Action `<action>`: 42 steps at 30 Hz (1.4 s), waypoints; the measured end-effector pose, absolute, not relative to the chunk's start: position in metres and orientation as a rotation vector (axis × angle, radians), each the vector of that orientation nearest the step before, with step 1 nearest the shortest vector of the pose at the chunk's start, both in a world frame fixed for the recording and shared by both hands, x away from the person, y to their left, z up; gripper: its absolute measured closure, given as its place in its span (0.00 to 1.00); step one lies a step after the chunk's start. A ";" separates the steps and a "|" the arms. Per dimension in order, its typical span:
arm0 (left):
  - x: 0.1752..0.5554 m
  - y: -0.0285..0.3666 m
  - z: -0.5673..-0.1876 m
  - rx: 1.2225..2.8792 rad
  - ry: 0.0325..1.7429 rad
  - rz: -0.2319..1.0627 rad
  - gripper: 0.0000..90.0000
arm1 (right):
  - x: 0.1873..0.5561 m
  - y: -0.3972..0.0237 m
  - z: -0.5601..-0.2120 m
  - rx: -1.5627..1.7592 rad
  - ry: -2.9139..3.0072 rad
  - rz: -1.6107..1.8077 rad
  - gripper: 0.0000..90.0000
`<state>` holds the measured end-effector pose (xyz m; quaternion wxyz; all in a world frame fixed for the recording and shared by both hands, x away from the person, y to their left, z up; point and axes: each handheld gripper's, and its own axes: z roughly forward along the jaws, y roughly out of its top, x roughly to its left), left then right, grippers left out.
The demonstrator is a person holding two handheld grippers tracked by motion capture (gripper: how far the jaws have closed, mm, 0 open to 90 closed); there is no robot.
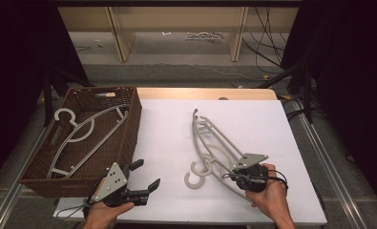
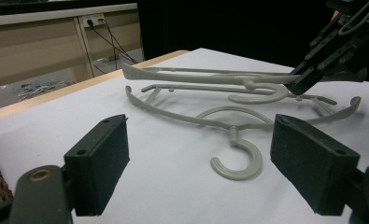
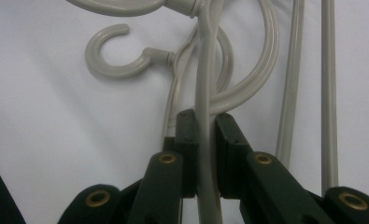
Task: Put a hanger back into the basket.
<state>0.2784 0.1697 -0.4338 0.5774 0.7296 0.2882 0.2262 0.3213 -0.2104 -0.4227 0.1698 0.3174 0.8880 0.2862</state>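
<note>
While one hanger (image 1: pixel 76 138) already lies in the basket (image 1: pixel 129 138), two wait on the counter (image 1: pixel 167 143). Right tool (image 3: pixel 205 126) clamped on upper hanger (image 3: pixel 205 70); left tool (image 2: pixel 198 163) spread apart, holding nothing. Roughly a third done.

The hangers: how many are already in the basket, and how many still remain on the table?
Done: one hanger already lies inside the wicker basket. In hand: the right gripper is shut on the upper hanger of the two stacked on the white table. Left: the lower hanger still lies flat on the table, and the left gripper waits open, holding nothing.
</note>
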 end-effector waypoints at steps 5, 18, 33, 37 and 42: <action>0.280 0.170 -0.434 1.723 0.666 0.533 0.22 | 0.319 -0.213 -0.418 0.818 2.513 0.835 0.91; 0.299 0.170 -0.438 1.855 0.632 0.536 0.22 | 0.302 -0.196 -0.409 0.680 2.610 0.838 0.91; 0.322 0.143 -0.436 2.052 0.440 0.560 0.26 | 0.293 -0.180 -0.404 0.584 2.683 0.879 0.91; 0.322 0.135 -0.437 2.099 0.371 0.590 0.28 | 0.290 -0.177 -0.403 0.565 2.689 0.892 0.91; 0.323 0.128 -0.436 2.132 0.303 0.593 0.32 | 0.287 -0.171 -0.402 0.526 2.711 0.899 0.91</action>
